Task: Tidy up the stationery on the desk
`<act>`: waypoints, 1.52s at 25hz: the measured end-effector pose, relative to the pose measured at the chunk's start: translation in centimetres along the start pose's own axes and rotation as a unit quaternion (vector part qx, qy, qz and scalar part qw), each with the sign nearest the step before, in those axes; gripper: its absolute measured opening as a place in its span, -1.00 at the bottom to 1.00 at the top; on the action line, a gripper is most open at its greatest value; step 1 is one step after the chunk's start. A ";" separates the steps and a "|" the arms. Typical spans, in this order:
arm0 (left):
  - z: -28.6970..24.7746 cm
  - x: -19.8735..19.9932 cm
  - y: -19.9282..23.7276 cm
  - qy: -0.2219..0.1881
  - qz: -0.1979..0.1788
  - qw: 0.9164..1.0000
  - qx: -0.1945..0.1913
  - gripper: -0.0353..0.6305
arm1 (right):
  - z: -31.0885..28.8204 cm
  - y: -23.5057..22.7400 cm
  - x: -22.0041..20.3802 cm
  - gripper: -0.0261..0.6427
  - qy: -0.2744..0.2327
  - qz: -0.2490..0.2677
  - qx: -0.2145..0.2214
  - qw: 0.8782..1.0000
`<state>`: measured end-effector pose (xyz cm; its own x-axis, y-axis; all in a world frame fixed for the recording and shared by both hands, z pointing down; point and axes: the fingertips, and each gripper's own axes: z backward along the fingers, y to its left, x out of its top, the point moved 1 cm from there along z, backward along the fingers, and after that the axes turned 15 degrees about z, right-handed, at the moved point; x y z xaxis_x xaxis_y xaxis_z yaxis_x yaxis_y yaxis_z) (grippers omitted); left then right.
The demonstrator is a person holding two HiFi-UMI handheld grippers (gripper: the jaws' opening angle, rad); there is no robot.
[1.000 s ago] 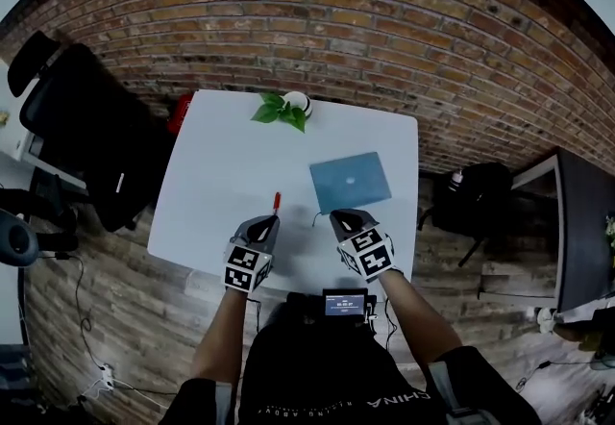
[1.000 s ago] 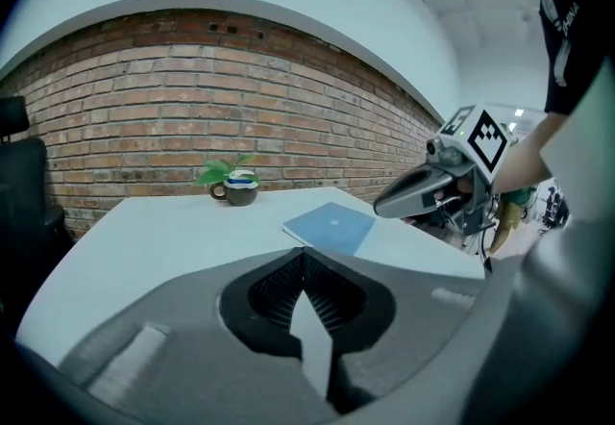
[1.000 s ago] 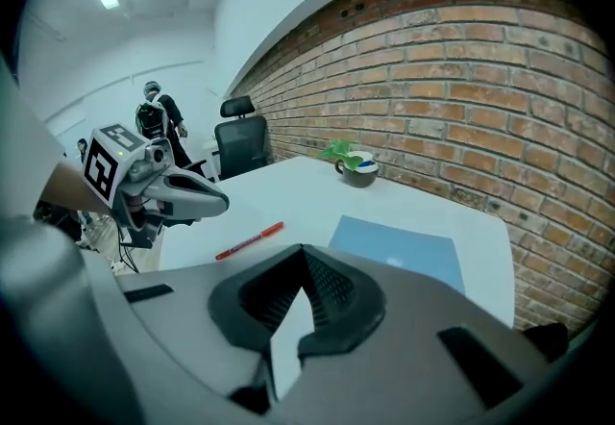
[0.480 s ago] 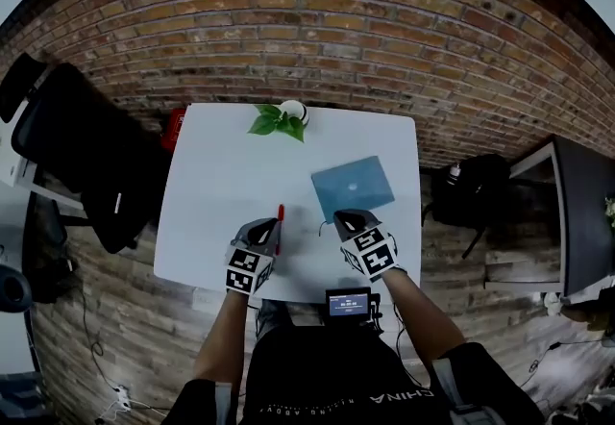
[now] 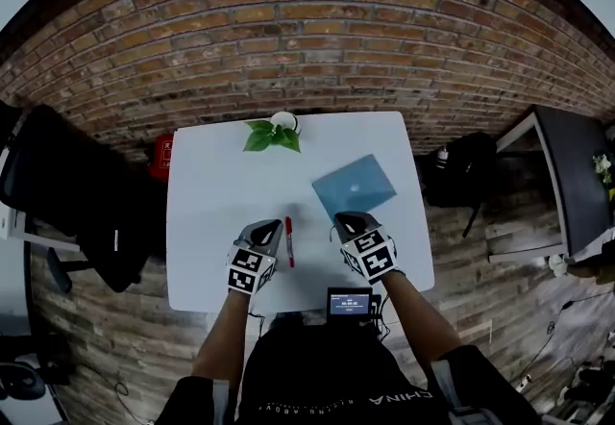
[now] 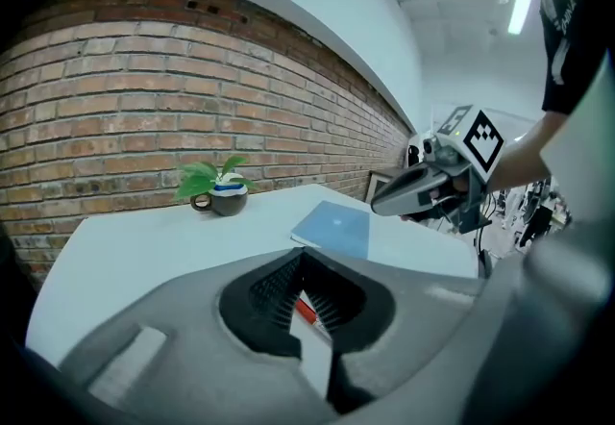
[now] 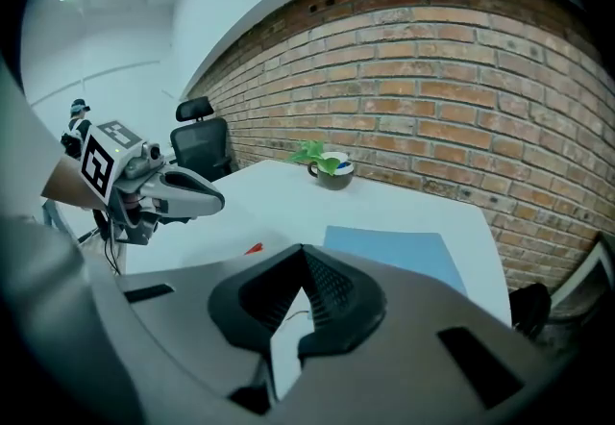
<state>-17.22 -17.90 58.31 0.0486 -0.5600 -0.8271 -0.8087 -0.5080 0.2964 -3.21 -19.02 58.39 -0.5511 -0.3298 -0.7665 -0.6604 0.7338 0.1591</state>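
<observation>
Step in hand looks like picking up the red pen (image 5: 288,241) w/ the left tongs (image 5: 266,231).

**State of the tongs**
- Both sets look pressed together at the tips w/ nothing pinched.
- Only a thin slit of bench (image 5: 211,192) shows behind each tip. Through the left slit a bit of the pen shows, lying on the bench below.
- Right tongs (image 5: 346,221) hang idle just short of the blue notebook (image 5: 354,185).

**Where the pen is**
- It lies flat on the bench, just right of the left tongs, between the two sets and nearer the left.
- Its long axis runs fwd/back, roughly parallel to the left tongs, w/ the far end leaning slightly left.
- Which end is the nib can't be told.

**How to do it well**
- Spread the left tongs first, then shift right until they straddle the barrel.
- Turn approx 90° so the jaws close across the barrel at mid-length, not along it.
- Drop until the tips nearly meet the bench, then squeeze slowly, since a round barrel prob. rolls or squirts out.
</observation>
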 end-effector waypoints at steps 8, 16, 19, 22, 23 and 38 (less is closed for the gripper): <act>0.2 -0.2 0.4 0.008 -0.010 0.999 -0.029 -0.88 | 0.7 0.9 0.3 -0.89 0.007 -0.022 -0.031 0.999; 1.3 -1.0 0.5 0.012 -0.018 0.999 -0.046 -0.88 | 1.5 2.7 -0.1 -0.89 0.011 -0.044 -0.054 0.998; 1.3 -1.2 0.6 0.012 -0.015 0.999 -0.041 -0.88 | 1.6 2.8 -0.2 -0.89 0.012 -0.040 -0.051 0.998; 1.3 -1.0 0.4 0.009 -0.012 0.999 -0.036 -0.88 | 1.7 2.4 0.0 -0.89 0.012 -0.037 -0.049 0.998; 1.3 -0.9 0.3 0.008 -0.011 0.999 -0.035 -0.88 | 1.7 2.3 0.1 -0.89 0.011 -0.035 -0.048 0.998; 0.9 -1.1 -0.2 0.013 -0.001 1.000 -0.007 -0.88 | 1.6 1.2 -0.5 -0.89 0.005 -0.022 -0.030 0.999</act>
<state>-17.64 -16.58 58.77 0.0647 -0.5755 -0.8153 -0.8007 -0.5175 0.3018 -2.86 -17.04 57.99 -0.5266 -0.3669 -0.7669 -0.7134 0.6813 0.1639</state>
